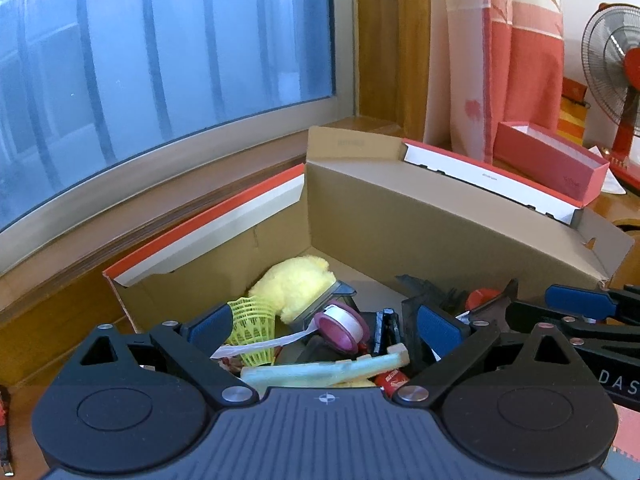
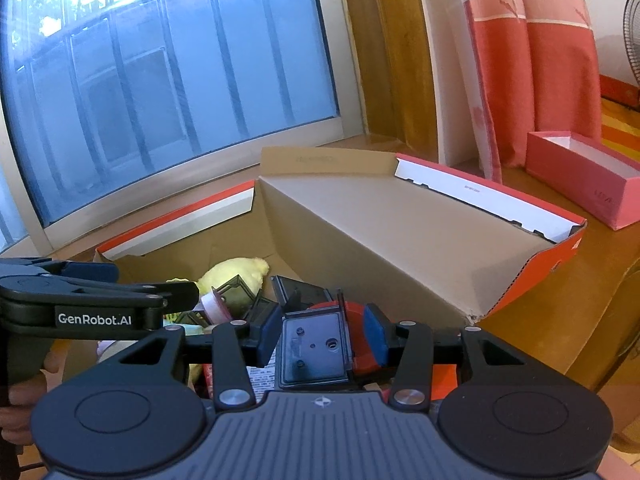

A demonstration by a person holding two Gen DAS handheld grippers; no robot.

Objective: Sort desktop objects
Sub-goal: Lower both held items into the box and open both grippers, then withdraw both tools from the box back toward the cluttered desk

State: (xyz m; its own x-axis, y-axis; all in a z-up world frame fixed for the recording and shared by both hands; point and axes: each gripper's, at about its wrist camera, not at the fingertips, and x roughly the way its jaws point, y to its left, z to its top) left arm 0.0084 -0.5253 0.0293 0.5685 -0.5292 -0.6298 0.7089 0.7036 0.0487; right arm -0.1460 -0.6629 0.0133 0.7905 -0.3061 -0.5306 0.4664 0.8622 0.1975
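Two claws over cluttered box (image 1: 440, 216), right claw (image 2: 322, 338) gripping half-hidden red-black item (image 2: 320, 344)

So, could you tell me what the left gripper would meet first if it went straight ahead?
Probably the pink tape roll in the cardboard box, which lies between the open left gripper fingers; depth is uncertain.

White "GenRobot.AI" stands on the left gripper (image 2: 96, 276) at nine o'clock; "DAS" on the right gripper (image 1: 592, 304) at four o'clock.

Both wrist views look forward, close over the open cardboard box (image 1: 440, 216) (image 2: 360, 216), facing the window (image 1: 160, 60) (image 2: 160, 72); both share its far corner.
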